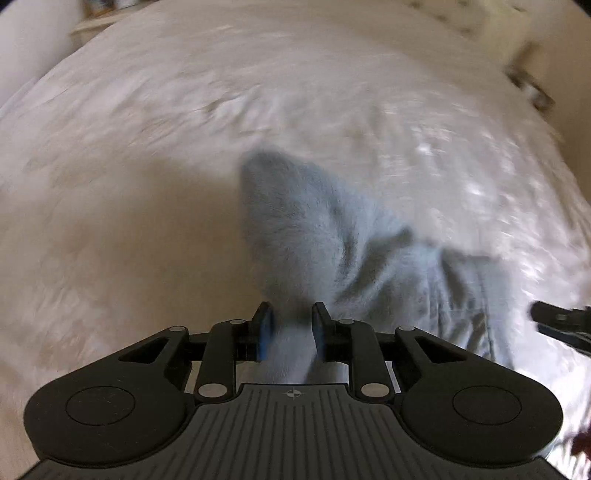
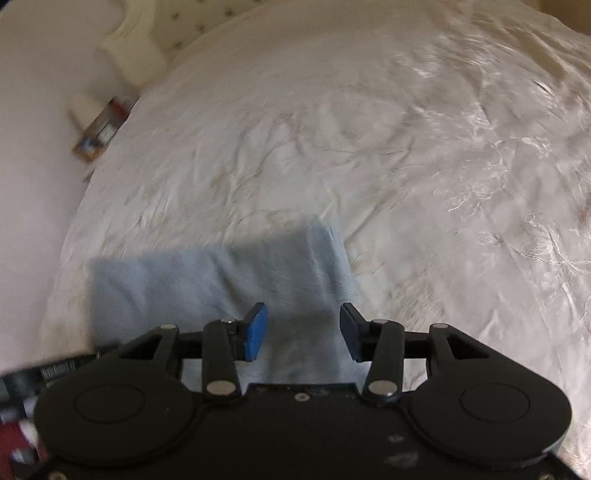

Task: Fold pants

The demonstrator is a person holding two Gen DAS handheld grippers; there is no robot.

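Note:
The light blue-grey pants lie on a white bed cover, bunched and lifted toward my left gripper. The left jaws are shut on a fold of the pants, which runs back between the blue pads. In the right wrist view the pants lie flatter, spread to the left. My right gripper is above them with jaws apart and cloth passing under the gap; nothing is pinched. The right gripper's tip shows at the right edge of the left wrist view.
The white satin bed cover fills both views. A headboard and a small box are at the far left of the right wrist view. A wall is at far left.

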